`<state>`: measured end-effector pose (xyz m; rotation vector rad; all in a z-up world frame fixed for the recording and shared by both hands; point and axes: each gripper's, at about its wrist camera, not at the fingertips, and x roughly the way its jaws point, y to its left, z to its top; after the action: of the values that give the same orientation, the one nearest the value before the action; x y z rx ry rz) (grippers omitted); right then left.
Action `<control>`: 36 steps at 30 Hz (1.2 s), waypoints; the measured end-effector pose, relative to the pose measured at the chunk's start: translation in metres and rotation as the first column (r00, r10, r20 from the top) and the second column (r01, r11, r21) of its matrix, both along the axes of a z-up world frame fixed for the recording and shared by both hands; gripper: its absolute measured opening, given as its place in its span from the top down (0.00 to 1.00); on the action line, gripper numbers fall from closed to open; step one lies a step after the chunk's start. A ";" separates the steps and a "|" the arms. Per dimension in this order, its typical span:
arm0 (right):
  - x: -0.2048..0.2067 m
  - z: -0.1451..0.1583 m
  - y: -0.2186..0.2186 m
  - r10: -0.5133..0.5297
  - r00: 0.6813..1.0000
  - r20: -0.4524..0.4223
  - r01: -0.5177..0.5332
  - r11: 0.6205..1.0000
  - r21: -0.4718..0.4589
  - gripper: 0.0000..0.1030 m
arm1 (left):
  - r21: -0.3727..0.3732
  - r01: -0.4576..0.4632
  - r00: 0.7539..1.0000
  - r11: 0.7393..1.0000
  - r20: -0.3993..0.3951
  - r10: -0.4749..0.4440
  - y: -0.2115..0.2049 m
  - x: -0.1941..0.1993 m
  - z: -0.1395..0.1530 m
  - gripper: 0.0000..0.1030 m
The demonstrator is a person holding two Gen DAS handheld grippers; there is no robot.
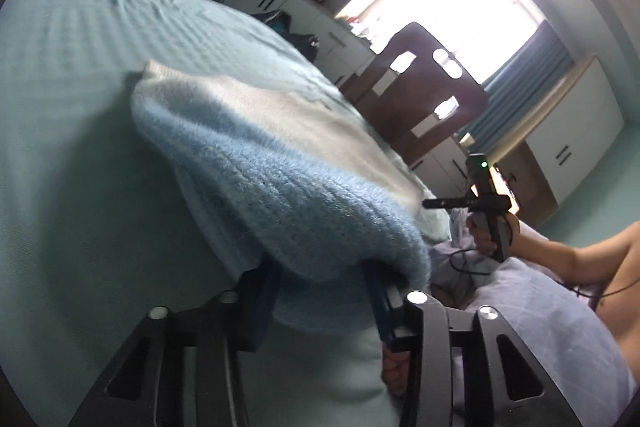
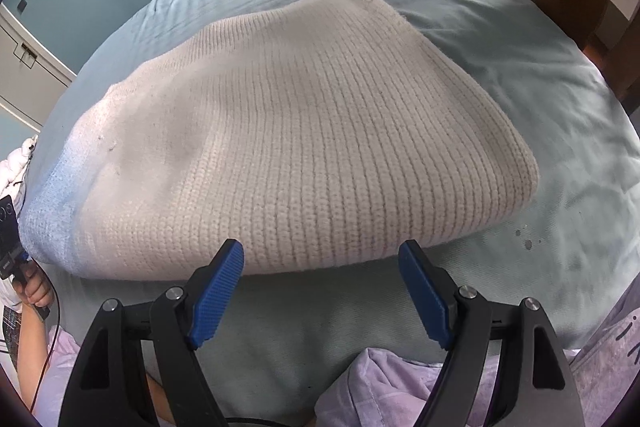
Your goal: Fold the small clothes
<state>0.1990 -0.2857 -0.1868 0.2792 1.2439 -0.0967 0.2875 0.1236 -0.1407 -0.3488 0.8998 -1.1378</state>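
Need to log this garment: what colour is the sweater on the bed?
Cream-white, shading to light blue at one end; the sweater shows best in the right wrist view.

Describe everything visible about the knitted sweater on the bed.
The sweater is a ribbed, fuzzy knit, cream-white shading to light blue at one end. It lies folded into a thick bundle on the pale blue bedsheet. The left tool has its blue end between open fingers; the right tool sits open at its near edge.
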 end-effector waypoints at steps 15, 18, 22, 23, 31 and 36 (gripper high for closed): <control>0.000 -0.003 -0.001 -0.008 1.000 -0.015 0.008 1.000 -0.001 0.25 | 0.160 -0.043 0.999 0.986 -0.010 0.045 0.046 -0.021 0.020 0.96; 0.000 -0.002 0.001 0.000 1.000 -0.013 0.000 1.000 -0.009 0.25 | 0.287 -0.032 0.998 0.957 -0.035 0.044 0.050 -0.027 0.019 1.00; -0.002 0.004 0.001 0.002 1.000 0.009 -0.002 1.000 -0.002 0.25 | 0.282 -0.059 0.996 0.957 -0.046 0.075 0.073 -0.048 0.037 1.00; -0.002 0.004 0.001 0.004 1.000 0.015 -0.004 1.000 0.005 0.25 | 0.305 -0.082 0.994 0.949 -0.044 0.100 0.076 -0.053 0.043 1.00; 0.002 0.003 0.007 0.038 0.999 0.018 -0.038 0.999 0.009 0.25 | 0.425 -0.200 0.978 0.883 0.025 0.209 0.003 -0.081 0.070 0.99; -0.001 0.005 0.007 0.041 0.999 0.028 -0.042 0.999 0.025 0.25 | 0.474 -0.255 0.961 0.843 0.028 0.276 -0.055 -0.097 0.056 0.97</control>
<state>0.1980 -0.2791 -0.1817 0.2755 1.2240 -0.0412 0.1901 0.0681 -0.0848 -0.0868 1.0965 -0.6246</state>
